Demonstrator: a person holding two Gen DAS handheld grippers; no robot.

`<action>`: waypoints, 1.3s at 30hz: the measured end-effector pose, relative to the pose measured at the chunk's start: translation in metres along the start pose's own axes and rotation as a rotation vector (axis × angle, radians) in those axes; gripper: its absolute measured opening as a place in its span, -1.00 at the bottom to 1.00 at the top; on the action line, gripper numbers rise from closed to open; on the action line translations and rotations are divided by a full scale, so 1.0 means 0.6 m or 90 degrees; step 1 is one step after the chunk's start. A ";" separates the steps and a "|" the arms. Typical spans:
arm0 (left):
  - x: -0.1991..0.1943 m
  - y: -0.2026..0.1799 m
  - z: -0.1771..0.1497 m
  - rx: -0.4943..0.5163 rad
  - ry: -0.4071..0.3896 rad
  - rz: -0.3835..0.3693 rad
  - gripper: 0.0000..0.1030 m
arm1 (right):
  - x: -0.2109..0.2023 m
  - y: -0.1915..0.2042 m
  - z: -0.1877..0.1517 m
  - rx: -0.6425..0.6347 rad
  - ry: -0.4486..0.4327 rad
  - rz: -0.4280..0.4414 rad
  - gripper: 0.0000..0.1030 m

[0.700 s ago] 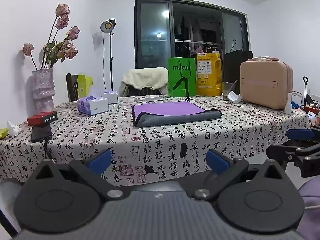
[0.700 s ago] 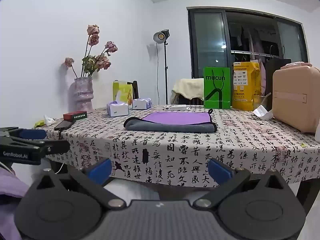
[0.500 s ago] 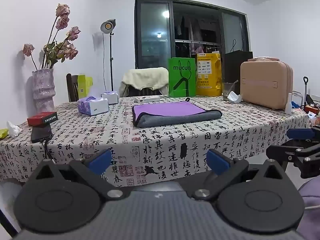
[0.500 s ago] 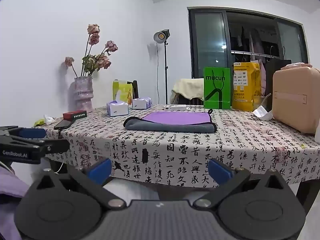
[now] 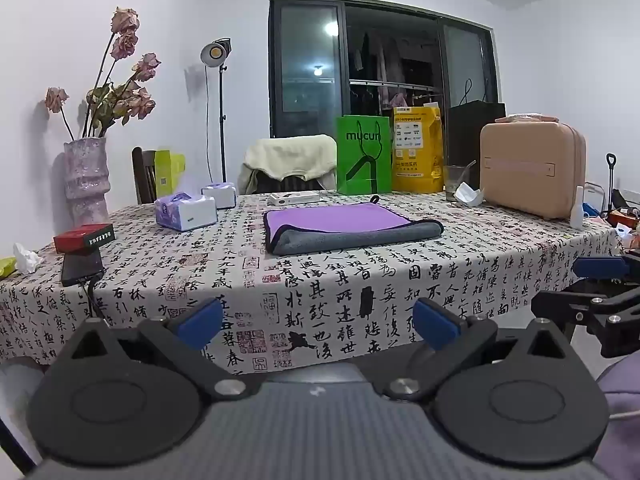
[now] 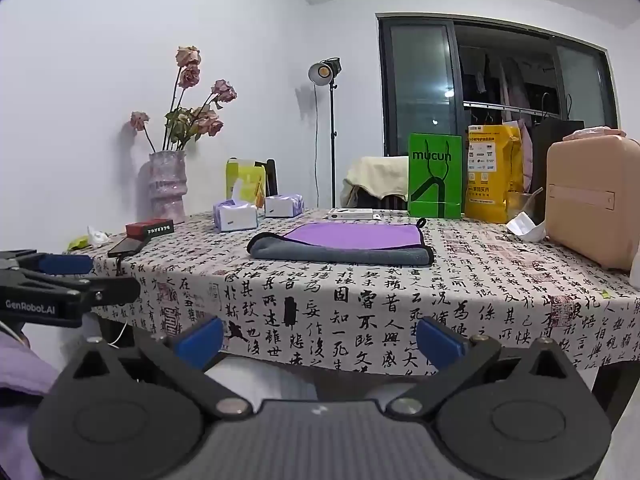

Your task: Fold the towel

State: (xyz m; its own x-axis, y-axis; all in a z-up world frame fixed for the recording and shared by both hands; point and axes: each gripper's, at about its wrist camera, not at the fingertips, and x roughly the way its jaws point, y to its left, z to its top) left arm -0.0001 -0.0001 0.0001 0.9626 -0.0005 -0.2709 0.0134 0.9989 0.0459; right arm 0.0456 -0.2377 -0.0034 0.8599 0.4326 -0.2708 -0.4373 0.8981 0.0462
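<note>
A purple and grey towel (image 5: 344, 226) lies folded flat in the middle of the table; it also shows in the right wrist view (image 6: 344, 242). My left gripper (image 5: 318, 322) is open and empty, held low in front of the table's near edge, well short of the towel. My right gripper (image 6: 320, 338) is open and empty too, also low before the table edge. Each gripper shows at the side of the other's view: the right one (image 5: 596, 280), the left one (image 6: 64, 276).
The table (image 5: 360, 280) has a calligraphy-print cloth. On it are a vase of dried roses (image 5: 86, 176), tissue boxes (image 5: 186, 212), a red box (image 5: 84, 237), a phone (image 5: 80, 266), a green bag (image 5: 363, 154), a yellow bag (image 5: 418, 150) and a pink case (image 5: 532, 168).
</note>
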 end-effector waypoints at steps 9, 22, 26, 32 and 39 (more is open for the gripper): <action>-0.006 0.002 0.004 0.001 0.000 0.000 1.00 | 0.000 0.003 0.001 0.001 0.001 -0.001 1.00; 0.000 0.000 -0.001 0.001 0.002 -0.001 1.00 | 0.000 0.002 0.001 0.001 0.001 -0.001 1.00; 0.000 0.000 -0.001 0.001 0.001 -0.001 1.00 | 0.000 0.001 0.000 0.003 0.002 -0.001 1.00; 0.000 0.000 -0.001 0.001 0.001 -0.001 1.00 | 0.000 0.001 0.001 0.004 0.002 -0.001 1.00; 0.000 0.000 -0.001 0.002 0.001 -0.001 1.00 | 0.000 0.002 -0.001 0.005 0.004 -0.002 1.00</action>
State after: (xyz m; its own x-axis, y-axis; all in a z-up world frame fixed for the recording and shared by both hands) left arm -0.0002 -0.0003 -0.0003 0.9620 -0.0021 -0.2731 0.0158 0.9987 0.0480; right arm 0.0451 -0.2365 -0.0040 0.8599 0.4292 -0.2764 -0.4324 0.9002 0.0525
